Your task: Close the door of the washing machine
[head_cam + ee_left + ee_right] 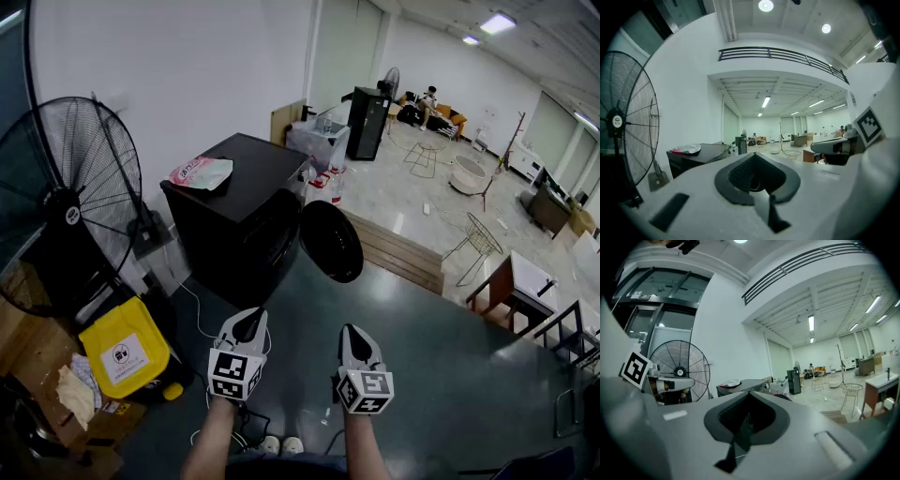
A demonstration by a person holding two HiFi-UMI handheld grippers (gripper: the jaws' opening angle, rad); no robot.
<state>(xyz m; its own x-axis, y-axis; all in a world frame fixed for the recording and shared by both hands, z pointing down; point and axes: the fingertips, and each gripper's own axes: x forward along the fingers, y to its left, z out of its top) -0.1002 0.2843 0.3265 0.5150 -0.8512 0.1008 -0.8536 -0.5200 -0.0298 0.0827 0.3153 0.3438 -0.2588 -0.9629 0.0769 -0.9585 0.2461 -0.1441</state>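
The washing machine [246, 211], black, stands ahead of both grippers and well apart from them. Its round door [331, 241] is swung open to the right, and the drum opening is too dark to be made out. The left gripper [247, 325] and right gripper [352, 334] are held side by side, each with jaws together on nothing. Bare floor [422, 356] lies between them and the machine. A pink bag [201, 172] is laid on the machine's top.
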